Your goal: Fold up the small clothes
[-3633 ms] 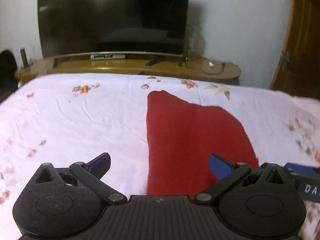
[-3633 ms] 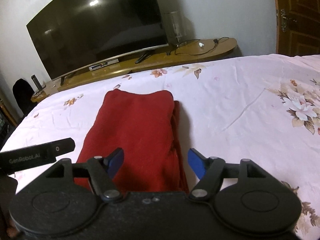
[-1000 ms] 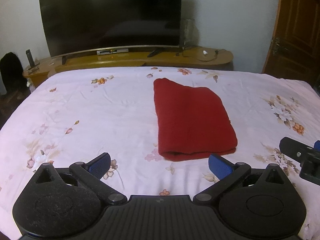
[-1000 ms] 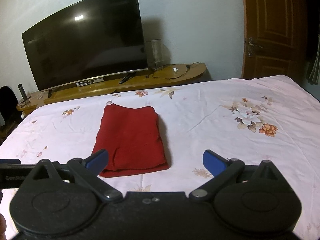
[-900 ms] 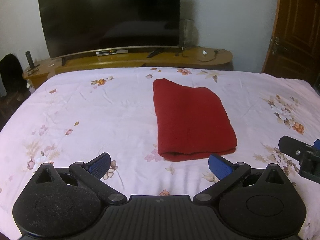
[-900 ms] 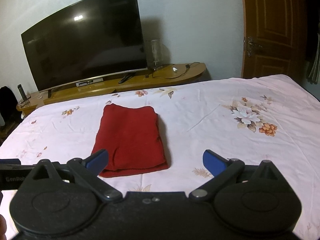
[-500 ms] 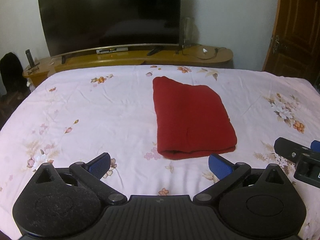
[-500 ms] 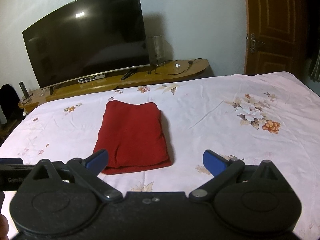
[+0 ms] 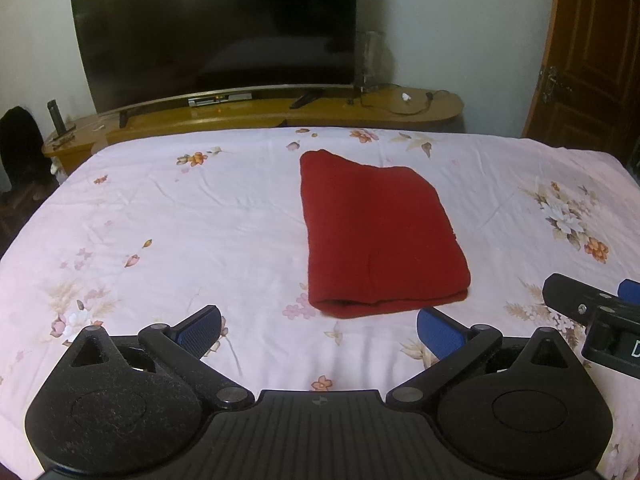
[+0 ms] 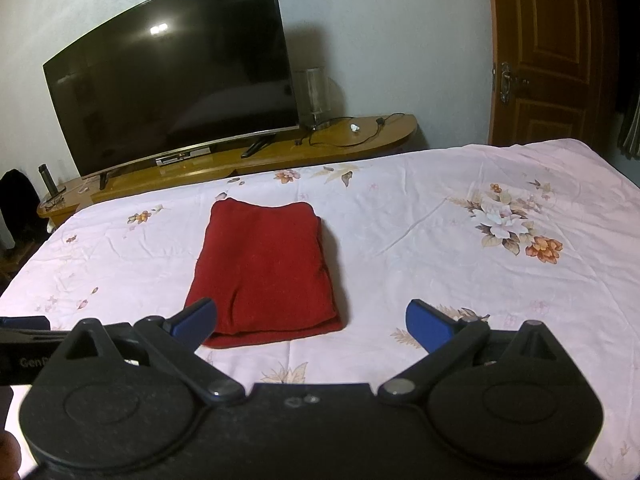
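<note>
Nearest, the left tool (image 9: 318, 326) and right tool (image 10: 311, 322) hang over the bed (image 9: 160, 220) with fingers spread apart, gripping nothing; just beyond them the red cloth (image 9: 376, 236) lies folded mid-bed, TV (image 9: 216, 28) farthest

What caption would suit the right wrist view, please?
Open right gripper facing a folded red garment on a floral bedsheet.

Readable text: only fragments on the gripper bodies
"Gen" on the left gripper (image 10: 24, 354) at the right-wrist view's edge; "D" on the right gripper (image 9: 608, 320) in the left-wrist view
</note>
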### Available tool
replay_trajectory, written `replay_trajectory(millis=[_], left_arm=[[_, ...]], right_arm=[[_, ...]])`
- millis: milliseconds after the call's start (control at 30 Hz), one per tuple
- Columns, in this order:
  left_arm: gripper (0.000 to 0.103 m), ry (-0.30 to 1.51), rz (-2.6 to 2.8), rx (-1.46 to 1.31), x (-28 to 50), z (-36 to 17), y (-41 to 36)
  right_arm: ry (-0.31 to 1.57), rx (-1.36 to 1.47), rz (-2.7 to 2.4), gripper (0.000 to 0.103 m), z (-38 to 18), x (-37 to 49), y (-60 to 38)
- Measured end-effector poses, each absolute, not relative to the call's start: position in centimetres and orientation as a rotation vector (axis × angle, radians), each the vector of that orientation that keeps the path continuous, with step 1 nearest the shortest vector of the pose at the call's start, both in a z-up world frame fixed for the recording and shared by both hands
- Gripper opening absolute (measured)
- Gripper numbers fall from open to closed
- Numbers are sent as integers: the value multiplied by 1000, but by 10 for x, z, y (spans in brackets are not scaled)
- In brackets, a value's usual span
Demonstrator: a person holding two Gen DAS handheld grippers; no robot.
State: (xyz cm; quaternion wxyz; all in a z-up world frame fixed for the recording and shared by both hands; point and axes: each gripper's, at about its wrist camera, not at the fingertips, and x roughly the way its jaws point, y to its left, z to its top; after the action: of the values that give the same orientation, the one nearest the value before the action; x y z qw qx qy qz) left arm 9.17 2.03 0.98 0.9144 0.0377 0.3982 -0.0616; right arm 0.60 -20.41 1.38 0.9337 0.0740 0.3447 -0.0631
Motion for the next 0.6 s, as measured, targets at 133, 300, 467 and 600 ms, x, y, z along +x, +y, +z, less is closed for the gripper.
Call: replay_trajectory(millis=[133,300,467,600], left_arm=[[103,821,-127,78,92,9,19],[103,826,-126,78,93,8,18],[103,827,-127,83,96,7,14],[103,832,-131,84,97,5,13]], right_arm=[[707,154,-128,101,13,7,-205],[711,155,-126,101,12,8,-205],[715,157,-127,101,10,9,-206],[715,157,-128,101,9,10,-206]])
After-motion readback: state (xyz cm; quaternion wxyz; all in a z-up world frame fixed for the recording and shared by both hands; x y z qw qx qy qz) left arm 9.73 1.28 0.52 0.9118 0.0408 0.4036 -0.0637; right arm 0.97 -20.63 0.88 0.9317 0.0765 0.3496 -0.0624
